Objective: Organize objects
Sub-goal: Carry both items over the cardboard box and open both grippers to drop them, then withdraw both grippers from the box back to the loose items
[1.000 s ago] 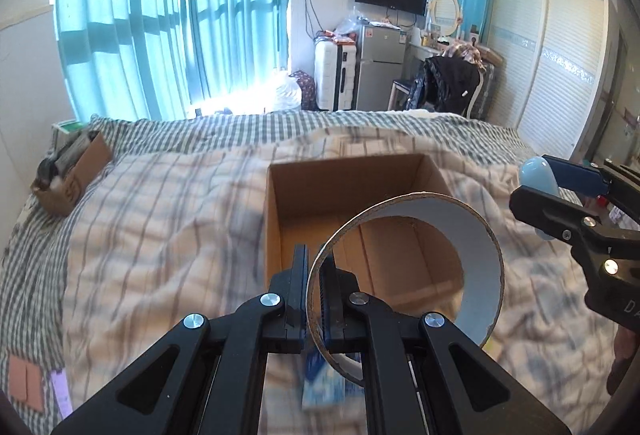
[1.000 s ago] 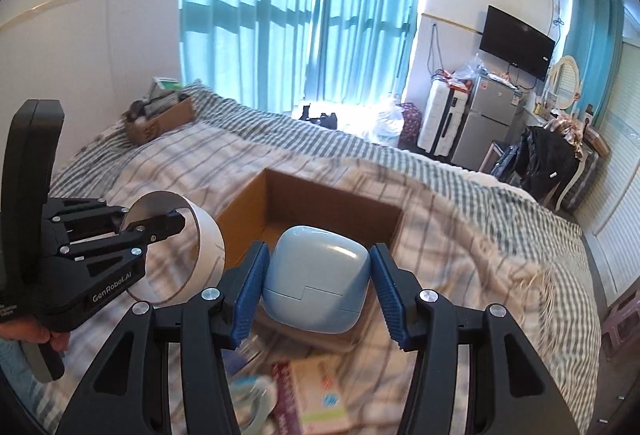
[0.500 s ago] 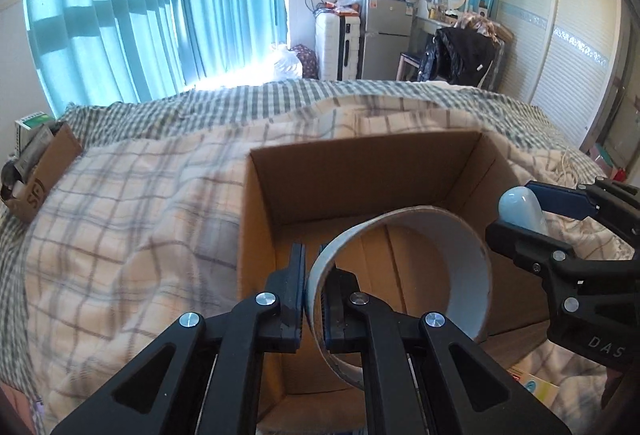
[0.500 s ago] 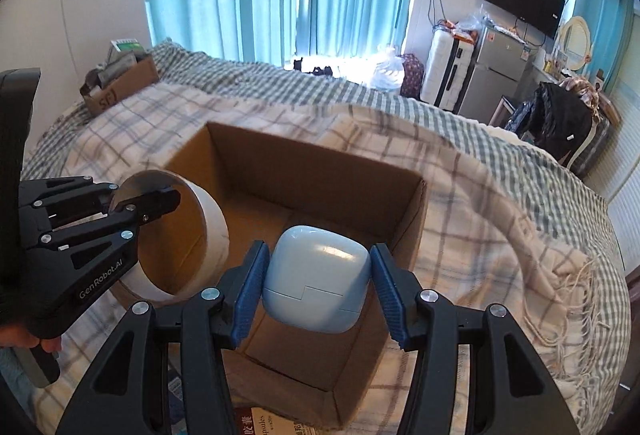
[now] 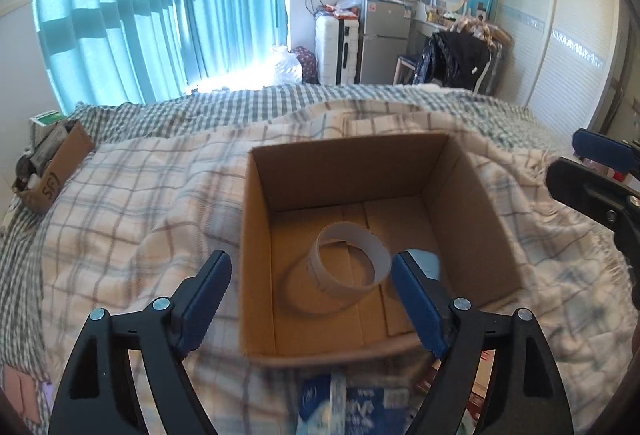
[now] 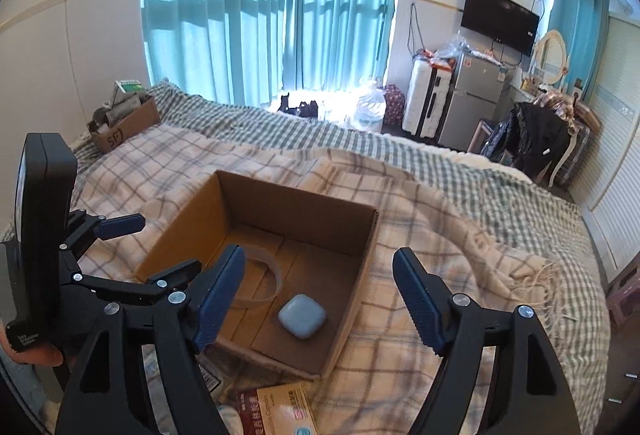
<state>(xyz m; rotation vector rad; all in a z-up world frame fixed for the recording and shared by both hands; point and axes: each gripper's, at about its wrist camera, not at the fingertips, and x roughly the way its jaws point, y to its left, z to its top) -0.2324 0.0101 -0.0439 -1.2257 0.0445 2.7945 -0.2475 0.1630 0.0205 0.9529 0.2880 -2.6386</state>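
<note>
The left gripper hangs over the near edge of an open cardboard box that sits on a plaid blanket, and its jaws are opening, spread wide with nothing pinched between them. Just ahead of and below its fingertips, a white ring like a wide tape core lies on the box floor, leaning slightly and clear of both blue pads. Past the tip of its right finger, a corner of a pale blue case shows, also on the box floor. In front of the gripper's base, outside the near wall of the box, a blue printed packet lies on the blanket. The right gripper points down at the same box from its near right corner, and its jaws too are opening, set well apart and holding nothing. The pale blue case, a rounded square, rests flat on the cardboard floor between and beneath the two fingers, touching neither. The white ring stands just to the left of the case, partly hidden behind the right gripper's left finger. To the far left of the right gripper, the left gripper reaches over the box rim, with part of a hand on its handle. Below the right gripper, near its base, a tan printed packet lies on the blanket. Far beyond both grippers, a smaller cardboard box filled with odds and ends sits at the bed's far left corner, before teal curtains.
</note>
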